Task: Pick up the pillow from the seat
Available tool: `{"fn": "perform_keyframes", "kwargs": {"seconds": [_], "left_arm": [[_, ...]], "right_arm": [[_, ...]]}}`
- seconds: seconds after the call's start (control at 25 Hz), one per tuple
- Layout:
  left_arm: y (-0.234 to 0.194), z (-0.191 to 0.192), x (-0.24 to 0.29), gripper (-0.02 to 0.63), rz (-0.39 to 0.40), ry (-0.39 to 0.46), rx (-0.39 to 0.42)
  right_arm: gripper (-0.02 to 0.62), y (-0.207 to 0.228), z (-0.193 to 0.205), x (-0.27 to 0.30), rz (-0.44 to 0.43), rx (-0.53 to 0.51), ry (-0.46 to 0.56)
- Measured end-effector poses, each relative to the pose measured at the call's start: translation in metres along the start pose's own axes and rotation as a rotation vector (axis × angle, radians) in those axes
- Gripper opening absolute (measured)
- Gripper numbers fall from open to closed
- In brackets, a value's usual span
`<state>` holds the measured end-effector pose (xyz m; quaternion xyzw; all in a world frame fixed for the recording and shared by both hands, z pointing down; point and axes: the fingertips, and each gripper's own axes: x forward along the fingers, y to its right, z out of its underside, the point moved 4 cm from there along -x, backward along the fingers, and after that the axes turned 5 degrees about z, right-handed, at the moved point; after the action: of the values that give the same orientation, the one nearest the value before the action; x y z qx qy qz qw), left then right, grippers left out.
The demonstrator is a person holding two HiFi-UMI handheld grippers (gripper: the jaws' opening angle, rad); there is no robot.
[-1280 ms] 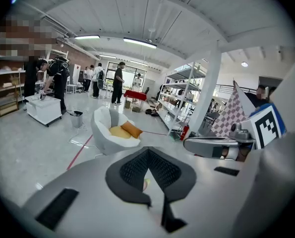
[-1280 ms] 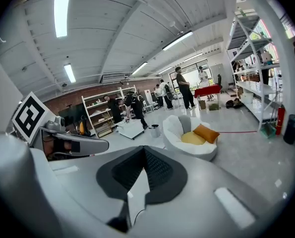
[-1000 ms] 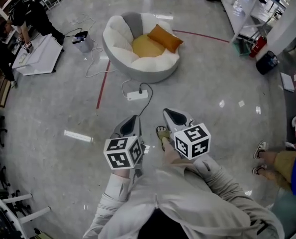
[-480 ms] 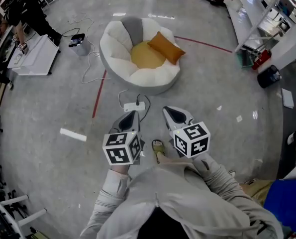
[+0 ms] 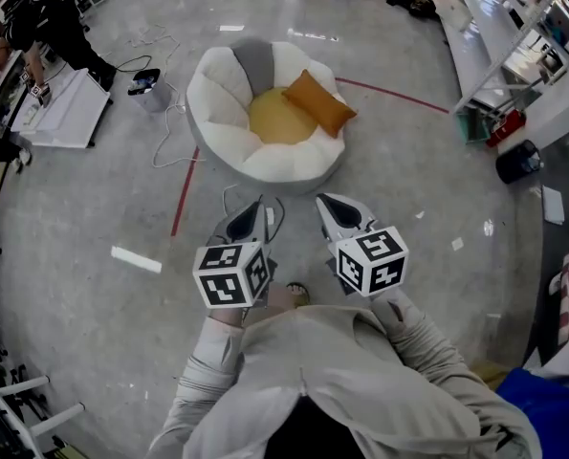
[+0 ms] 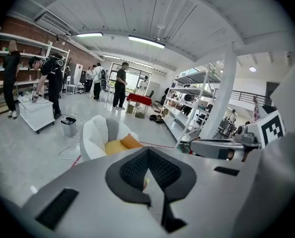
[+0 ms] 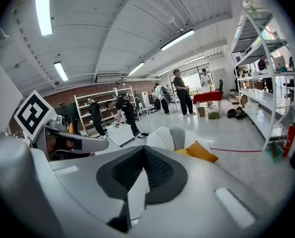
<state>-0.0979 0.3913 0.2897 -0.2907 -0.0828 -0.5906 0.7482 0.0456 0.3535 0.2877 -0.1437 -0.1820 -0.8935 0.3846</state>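
Pillow (image 5: 319, 102) orange; seat (image 5: 217, 94) white, yellow centre, grey panel; floor (image 5: 93, 208) grey, red line (image 5: 185, 194).

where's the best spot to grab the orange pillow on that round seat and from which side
Probably the pillow's long edge that faces the yellow cushion. It leans tilted on the seat's right petals, so that edge looks free to pinch. Come in over the near rim with the right tool, which is nearer that side.
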Motion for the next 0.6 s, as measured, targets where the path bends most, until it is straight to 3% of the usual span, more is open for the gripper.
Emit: {"fn": "perform_keyframes", "kwargs": {"seconds": [0.36,0.6], "left_arm": [[-0.016,-0.007,0.03,0.002,0.019,-0.021,-0.036],[-0.023,-0.021,0.066,0.002,0.041,-0.032,-0.019]], "right_arm": [[-0.002,0.026,-0.001,0.005,0.058,0.03,-0.003],[-0.002,0.057,-0.004,0.022,0.11,0.064,0.001]]}}
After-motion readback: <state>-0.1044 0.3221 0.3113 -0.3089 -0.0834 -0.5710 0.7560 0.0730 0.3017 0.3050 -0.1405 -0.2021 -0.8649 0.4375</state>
